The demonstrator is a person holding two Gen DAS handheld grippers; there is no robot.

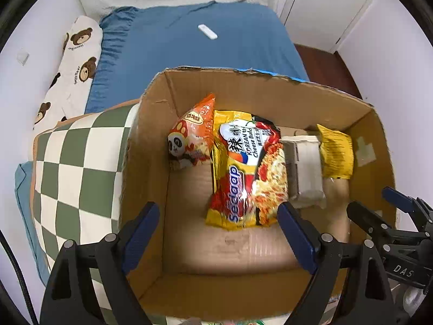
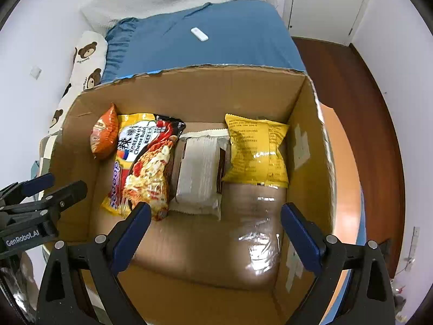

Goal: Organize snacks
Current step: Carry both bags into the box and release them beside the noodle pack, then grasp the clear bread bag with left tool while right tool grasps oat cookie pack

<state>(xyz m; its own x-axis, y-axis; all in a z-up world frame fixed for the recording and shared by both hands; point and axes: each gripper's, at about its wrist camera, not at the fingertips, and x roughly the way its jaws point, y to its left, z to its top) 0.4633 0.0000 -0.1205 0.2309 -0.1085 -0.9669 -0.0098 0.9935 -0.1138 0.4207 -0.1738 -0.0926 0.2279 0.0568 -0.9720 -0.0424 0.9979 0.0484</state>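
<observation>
Cardboard walls of an open box (image 2: 205, 94) frame four snack packs lined up along its far wall. From the box's far left corner we see an orange panda bag (image 1: 190, 135), the Sedaap noodle pack (image 1: 243, 173), a pale grey packet (image 2: 200, 170) and a yellow bag (image 2: 257, 151). In the left wrist view the noodle pack hides much of the grey packet, and the yellow bag shows only as a narrow strip. The noodle pack's near end lies partly behind a finger in the right wrist view. Our left gripper (image 1: 219, 233) hangs over the box's left half, fingers wide apart with nothing between them. Our right gripper (image 2: 216, 230) hovers over the bare, glossy-taped floor near the right wall, fingers likewise spread and empty. Behind the box we see a blue bedsheet (image 2: 230, 32) bearing a small white object (image 2: 199, 34) too small to identify.
</observation>
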